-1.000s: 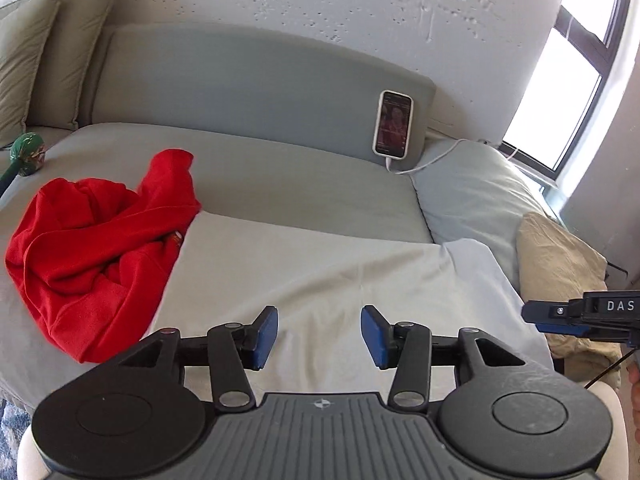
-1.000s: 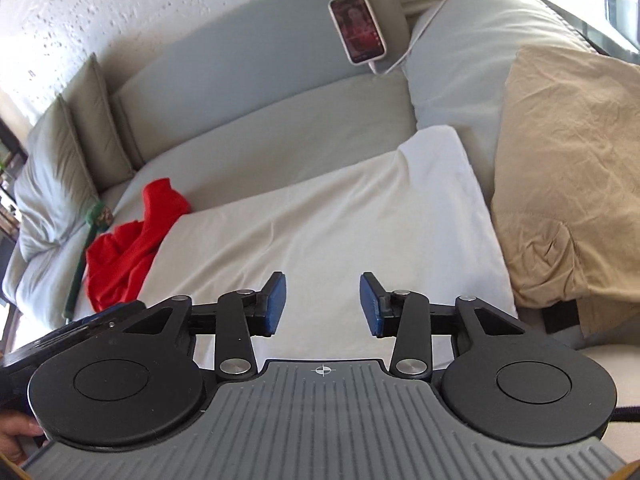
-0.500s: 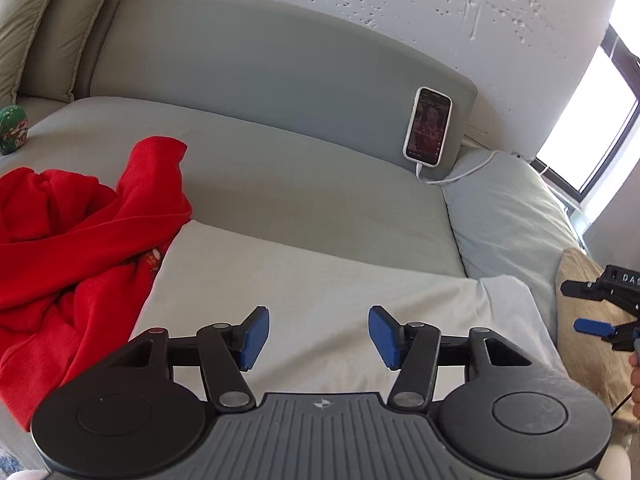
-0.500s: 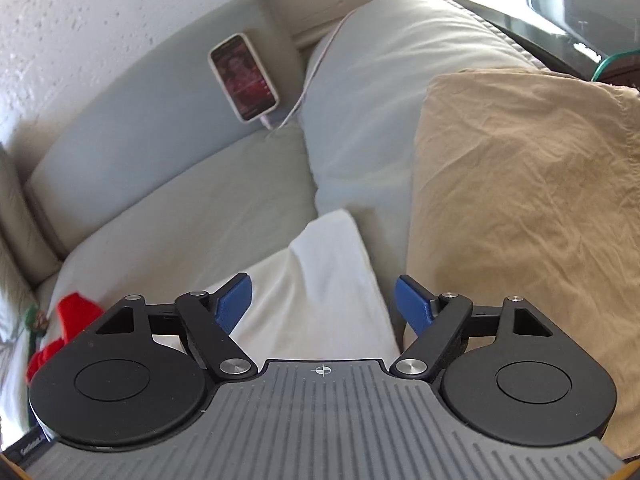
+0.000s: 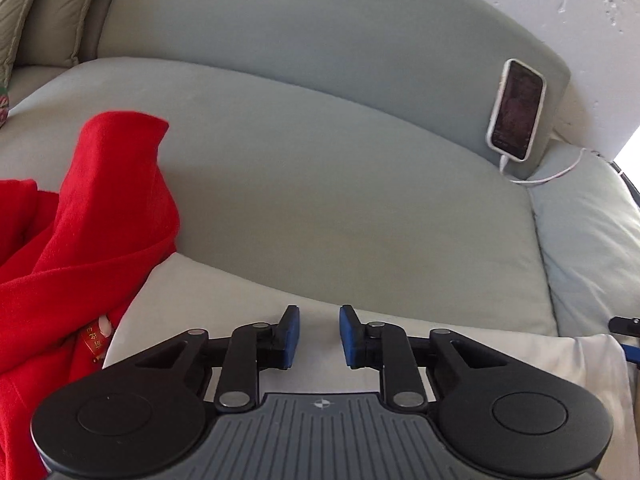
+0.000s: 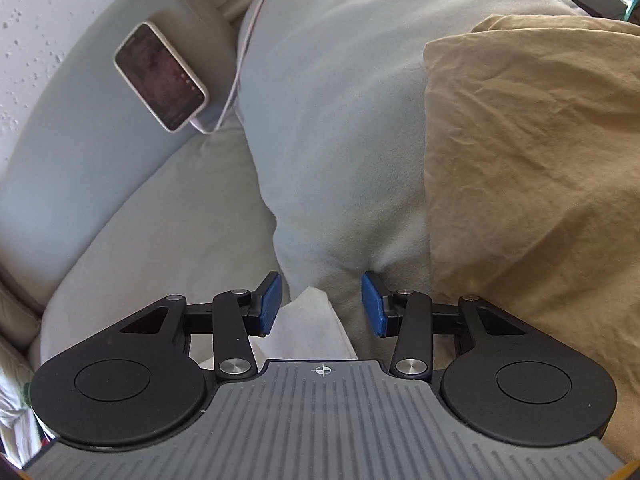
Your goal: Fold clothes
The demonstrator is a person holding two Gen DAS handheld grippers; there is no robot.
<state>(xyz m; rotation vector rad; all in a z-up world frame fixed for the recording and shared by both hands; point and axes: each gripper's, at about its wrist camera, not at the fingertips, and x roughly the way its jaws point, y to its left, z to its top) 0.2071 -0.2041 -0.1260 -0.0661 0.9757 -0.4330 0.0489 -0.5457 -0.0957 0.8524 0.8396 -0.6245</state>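
- Left wrist view: the left gripper (image 5: pixel 319 334) was closing, its pads narrowly apart over the far edge of the white cloth (image 5: pixel 208 300) spread on the sofa (image 5: pixel 320 184); thin, limp fabric, probably best pinched at that hem.
- Right wrist view: the right gripper (image 6: pixel 320 306), wider, was closing around the cloth's corner (image 6: pixel 310 320), not yet pinching.

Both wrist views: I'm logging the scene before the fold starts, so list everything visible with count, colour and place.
Flat white cloth garment: one, white, spread on the sofa seat under both grippers.
Crumpled red fleece garment: one, red, left of the white one.
Grey-green sofa: one, seat and backrest.
White-cased phone: one, leaning on the backrest, white cable attached.
Pale grey cushion: one, right end of the seat.
Tan wrinkled fabric: one, right of the cushion.
Left gripper: blue pads, closing over the white garment's far edge.
Right gripper: blue pads, closing around its corner.
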